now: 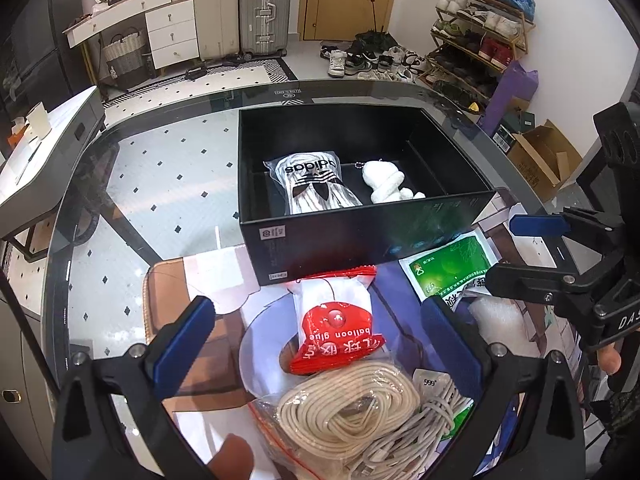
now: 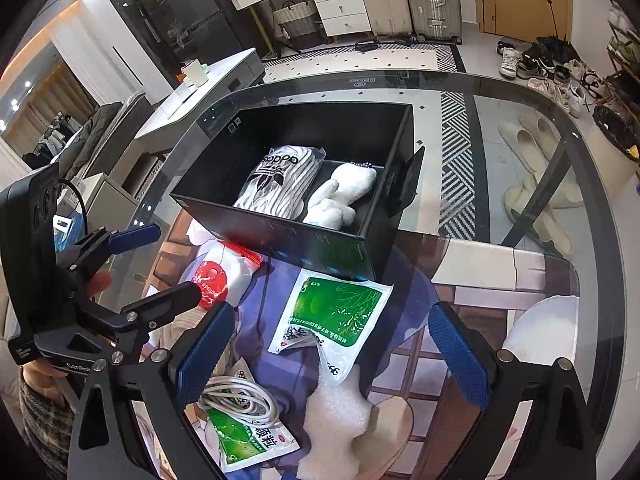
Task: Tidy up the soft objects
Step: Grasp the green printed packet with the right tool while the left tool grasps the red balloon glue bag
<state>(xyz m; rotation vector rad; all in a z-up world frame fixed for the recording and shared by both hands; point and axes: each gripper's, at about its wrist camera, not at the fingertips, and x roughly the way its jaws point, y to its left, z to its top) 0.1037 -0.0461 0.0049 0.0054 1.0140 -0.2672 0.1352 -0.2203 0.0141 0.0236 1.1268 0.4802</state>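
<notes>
A black box (image 1: 360,236) (image 2: 280,236) stands on the glass table and holds an Adidas sock pack (image 1: 316,186) (image 2: 276,184) and a white plush toy (image 1: 386,184) (image 2: 340,198). My left gripper (image 1: 320,344) is open and empty above a red and white balloon glue pack (image 1: 336,324) (image 2: 218,276) and a coil of beige cord (image 1: 348,404). My right gripper (image 2: 332,356) is open and empty over a green and white packet (image 2: 332,316) (image 1: 448,268) and a piece of white foam (image 2: 340,420). The right gripper also shows in the left wrist view (image 1: 520,248). The left gripper also shows in the right wrist view (image 2: 168,264).
A grey cable (image 2: 240,400) lies on a second green packet (image 2: 244,440). A printed mat (image 2: 500,280) covers the near table. Beyond the glass are a floor, a side table (image 1: 36,168), suitcases (image 1: 264,8), shoes (image 1: 368,60) and a cardboard box (image 1: 540,152).
</notes>
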